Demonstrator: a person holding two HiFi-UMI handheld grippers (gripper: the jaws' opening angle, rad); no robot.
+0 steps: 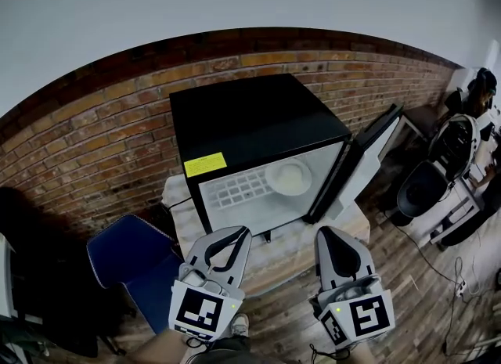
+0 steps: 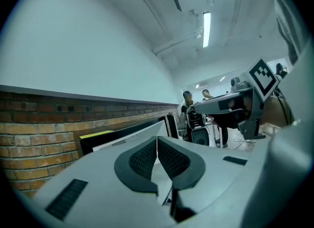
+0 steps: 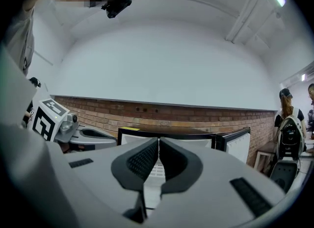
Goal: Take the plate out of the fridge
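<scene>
A small black fridge (image 1: 250,120) stands on a low wooden table (image 1: 293,249) against the brick wall, its door (image 1: 362,159) swung open to the right. Inside, on the white shelf, lies a white plate (image 1: 289,177) at the right. My left gripper (image 1: 244,232) and right gripper (image 1: 324,232) hover side by side in front of the fridge, both shut and empty, short of the opening. In the left gripper view the pads (image 2: 147,156) meet with nothing between them; the fridge (image 2: 125,134) shows beyond. In the right gripper view the pads (image 3: 171,157) touch too, with the fridge (image 3: 171,139) ahead.
A blue chair (image 1: 133,264) stands left of the table. At the right are black office chairs (image 1: 423,186), a desk and a person (image 1: 479,92). Brick wall (image 1: 86,151) runs behind the fridge. Wooden floor lies in front.
</scene>
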